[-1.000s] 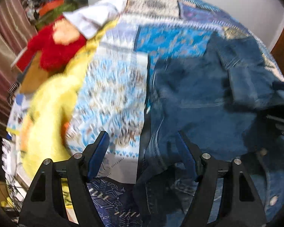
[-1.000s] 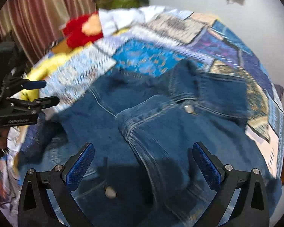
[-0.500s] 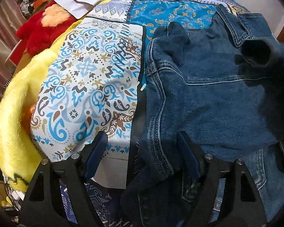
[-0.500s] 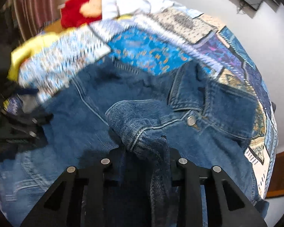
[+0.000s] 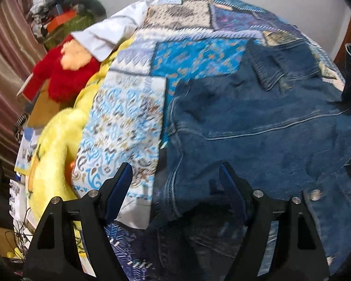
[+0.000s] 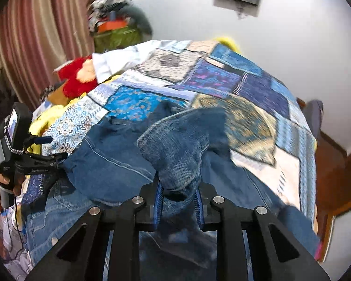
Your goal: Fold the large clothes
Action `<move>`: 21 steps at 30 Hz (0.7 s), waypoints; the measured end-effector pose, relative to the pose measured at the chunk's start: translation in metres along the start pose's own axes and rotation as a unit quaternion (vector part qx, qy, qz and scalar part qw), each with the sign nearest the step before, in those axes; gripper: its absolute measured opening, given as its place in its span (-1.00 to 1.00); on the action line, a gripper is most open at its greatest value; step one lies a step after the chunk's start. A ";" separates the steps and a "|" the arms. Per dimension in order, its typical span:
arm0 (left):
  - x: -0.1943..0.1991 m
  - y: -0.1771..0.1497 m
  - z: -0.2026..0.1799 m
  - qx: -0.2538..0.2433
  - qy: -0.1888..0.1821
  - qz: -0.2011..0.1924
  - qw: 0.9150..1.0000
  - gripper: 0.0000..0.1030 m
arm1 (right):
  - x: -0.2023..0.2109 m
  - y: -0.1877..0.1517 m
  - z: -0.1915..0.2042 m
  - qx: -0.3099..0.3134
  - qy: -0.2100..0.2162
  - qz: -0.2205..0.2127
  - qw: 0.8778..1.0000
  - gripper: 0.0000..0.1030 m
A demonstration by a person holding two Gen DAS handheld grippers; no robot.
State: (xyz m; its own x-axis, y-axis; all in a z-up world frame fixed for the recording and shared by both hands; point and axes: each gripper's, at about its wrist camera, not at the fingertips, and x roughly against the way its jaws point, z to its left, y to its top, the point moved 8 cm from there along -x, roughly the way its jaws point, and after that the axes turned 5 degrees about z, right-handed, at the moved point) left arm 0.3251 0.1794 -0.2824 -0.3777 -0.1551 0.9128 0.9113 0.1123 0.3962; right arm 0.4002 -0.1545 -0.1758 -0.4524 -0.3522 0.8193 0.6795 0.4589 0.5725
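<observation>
Your right gripper (image 6: 178, 205) lifts the denim jacket's (image 5: 257, 126) sleeve (image 6: 175, 145), jaws pinching it; your left gripper (image 5: 175, 187) hovers at the jacket's edge, jaws spread.

Dark blue denim jacket (image 5: 257, 126): coarse matt cloth, pale stitched seams, shiny round metal snap buttons (image 5: 315, 194). Blue patchwork printed quilt (image 5: 128, 121): smooth matt cotton-like cloth. Yellow fleece blanket (image 5: 51, 149) and red plush toy (image 5: 65, 79): fuzzy pile. Black two-finger right gripper (image 6: 178, 201): matt plastic, ribbed blue pads (image 6: 158, 201), bright metal pins.
</observation>
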 end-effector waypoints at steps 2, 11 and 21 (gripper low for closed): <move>0.002 0.006 -0.012 -0.007 -0.007 -0.001 1.000 0.47 | 0.000 -0.018 -0.014 -0.020 0.001 0.005 1.000 -0.61; -0.023 -0.010 -0.060 -0.050 -0.010 0.041 0.998 0.47 | -0.022 -0.093 -0.055 -0.113 0.017 0.045 0.992 -0.59; -0.048 -0.025 -0.064 -0.056 -0.015 0.073 0.996 0.51 | -0.016 -0.128 -0.079 -0.159 0.035 0.097 0.982 -0.49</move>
State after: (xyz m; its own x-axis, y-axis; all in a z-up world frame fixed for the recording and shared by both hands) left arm 0.3311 0.1211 -0.3421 -0.2423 -0.1146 0.9634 0.9690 0.0208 0.2462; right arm 0.3663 -0.2716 -0.2649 -0.2629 -0.3430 0.9018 0.9001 0.2492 0.3572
